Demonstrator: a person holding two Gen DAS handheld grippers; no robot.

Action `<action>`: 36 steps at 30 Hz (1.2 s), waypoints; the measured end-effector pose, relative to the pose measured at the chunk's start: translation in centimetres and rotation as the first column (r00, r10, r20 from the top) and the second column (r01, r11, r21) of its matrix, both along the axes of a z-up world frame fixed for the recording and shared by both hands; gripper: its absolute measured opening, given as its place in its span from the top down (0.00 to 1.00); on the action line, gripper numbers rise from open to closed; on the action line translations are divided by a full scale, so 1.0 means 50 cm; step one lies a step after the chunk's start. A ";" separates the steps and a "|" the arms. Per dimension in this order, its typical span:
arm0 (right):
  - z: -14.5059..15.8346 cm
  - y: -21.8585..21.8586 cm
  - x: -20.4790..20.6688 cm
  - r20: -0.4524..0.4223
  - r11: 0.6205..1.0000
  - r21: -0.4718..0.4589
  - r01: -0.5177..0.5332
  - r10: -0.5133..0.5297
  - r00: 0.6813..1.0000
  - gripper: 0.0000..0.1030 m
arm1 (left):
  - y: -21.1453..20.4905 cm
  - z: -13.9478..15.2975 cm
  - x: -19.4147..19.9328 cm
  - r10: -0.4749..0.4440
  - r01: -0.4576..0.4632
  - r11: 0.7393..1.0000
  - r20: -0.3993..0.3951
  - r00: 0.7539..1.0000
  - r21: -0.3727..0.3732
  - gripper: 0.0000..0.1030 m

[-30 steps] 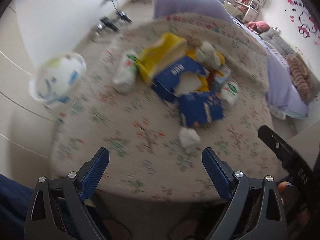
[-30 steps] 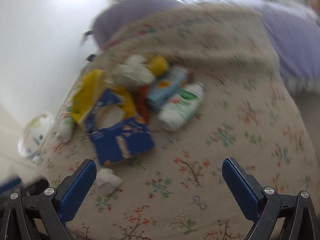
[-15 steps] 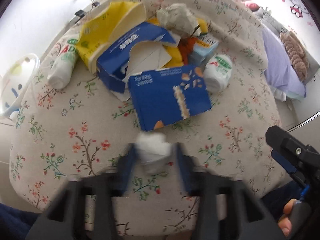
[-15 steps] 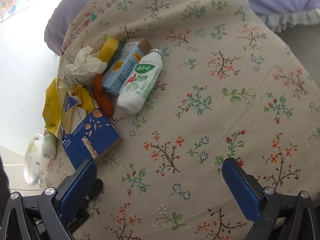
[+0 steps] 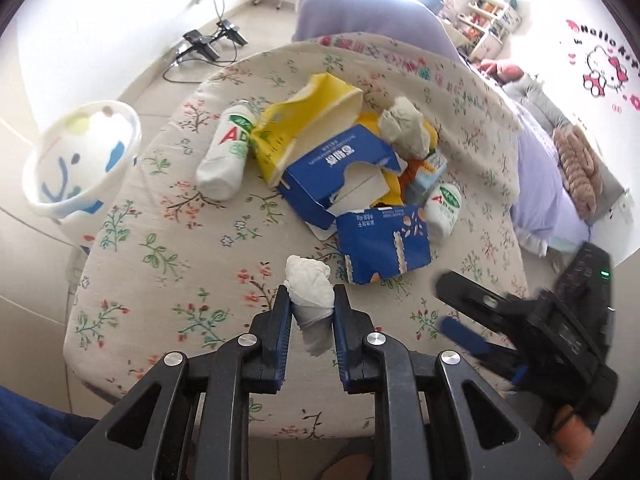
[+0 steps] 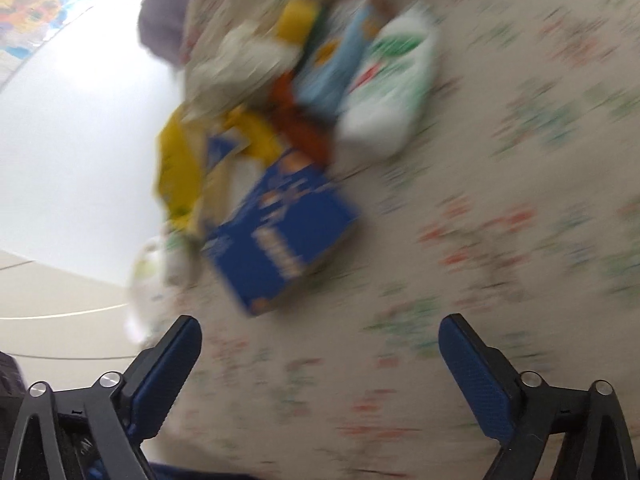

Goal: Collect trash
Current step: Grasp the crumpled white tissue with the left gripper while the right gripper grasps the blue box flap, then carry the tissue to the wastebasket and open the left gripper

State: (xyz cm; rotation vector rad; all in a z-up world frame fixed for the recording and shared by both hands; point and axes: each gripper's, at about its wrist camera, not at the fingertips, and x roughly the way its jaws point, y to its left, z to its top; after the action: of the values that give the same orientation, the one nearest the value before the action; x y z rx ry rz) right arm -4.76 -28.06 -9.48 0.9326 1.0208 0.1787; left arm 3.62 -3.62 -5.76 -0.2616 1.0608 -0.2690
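My left gripper (image 5: 308,297) grips a crumpled white tissue (image 5: 309,280) just above the floral bedspread (image 5: 160,240); its jaws are still closing, pads pressed on the wad. Beyond it lies the trash pile. It holds a blue snack box (image 5: 384,240), a torn blue tissue box (image 5: 332,168), a yellow bag (image 5: 304,120), a grey paper wad (image 5: 404,128) and two white bottles (image 5: 224,156) (image 5: 444,208). My right gripper (image 6: 320,328) hangs wide near the bed's front right, jaws closing slightly with nothing between them. The blue snack box (image 6: 280,240) lies ahead of it in a blurred view.
A white cartoon-printed bin (image 5: 80,160) stands on the floor left of the bed. Cables and a black device (image 5: 208,40) lie on the floor behind. Purple bedding (image 5: 372,12) covers the far end, and a person's hand holds the right gripper (image 5: 460,312).
The left gripper went in to the white tissue, closed on it, and has drawn back with it. The right gripper has dropped and rolled toward the trash pile, blurring its view.
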 end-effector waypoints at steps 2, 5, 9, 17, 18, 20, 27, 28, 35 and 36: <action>-0.008 0.024 0.029 -0.008 0.999 0.045 0.019 -0.019 1.000 0.09 | 0.022 0.006 -0.002 0.006 -0.006 1.000 -0.008 1.000 -0.018 0.80; -0.019 0.045 0.071 -0.034 0.993 0.086 0.080 -0.077 0.996 0.10 | 0.037 0.015 -0.002 0.015 -0.015 0.999 0.000 1.000 -0.028 0.80; -0.025 0.050 0.119 -0.062 0.976 0.112 0.188 -0.182 0.981 0.10 | 0.066 0.024 -0.009 0.042 -0.042 0.999 0.017 0.999 -0.024 0.80; -0.016 0.030 0.090 -0.068 0.970 0.058 0.235 -0.231 0.971 0.84 | 0.129 0.052 -0.020 0.098 -0.096 0.995 0.053 0.994 -0.029 0.80; -0.004 0.027 0.085 -0.039 0.970 0.047 0.240 -0.238 0.970 0.87 | 0.136 0.054 -0.021 0.102 -0.100 0.994 0.055 0.993 -0.035 0.80; 0.010 0.023 0.082 0.005 0.970 0.076 0.231 -0.232 0.973 0.89 | 0.145 0.055 -0.019 0.109 -0.107 0.993 0.055 0.992 -0.044 0.80; 0.005 0.020 0.102 0.023 0.966 0.080 0.246 -0.248 0.968 0.83 | 0.158 0.056 -0.024 0.116 -0.114 0.992 0.057 0.992 -0.048 0.80; -0.002 0.021 0.101 0.037 0.964 0.079 0.254 -0.258 0.966 0.83 | 0.159 0.057 -0.026 0.117 -0.114 0.992 0.060 0.991 -0.047 0.80; 0.027 0.009 0.089 0.158 0.967 0.037 0.250 -0.253 0.954 0.97 | 0.164 0.064 -0.030 0.123 -0.120 0.992 0.072 0.990 -0.046 0.80; 0.035 0.010 0.088 0.166 0.969 0.026 0.244 -0.245 0.955 0.98 | 0.164 0.065 -0.031 0.122 -0.119 0.992 0.073 0.990 -0.047 0.80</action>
State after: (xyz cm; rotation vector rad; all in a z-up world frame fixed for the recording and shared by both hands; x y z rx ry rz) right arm -0.35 -27.55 -7.71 1.0227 0.7419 0.0510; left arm 2.06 4.59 -2.50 -0.3500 0.9608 -0.1914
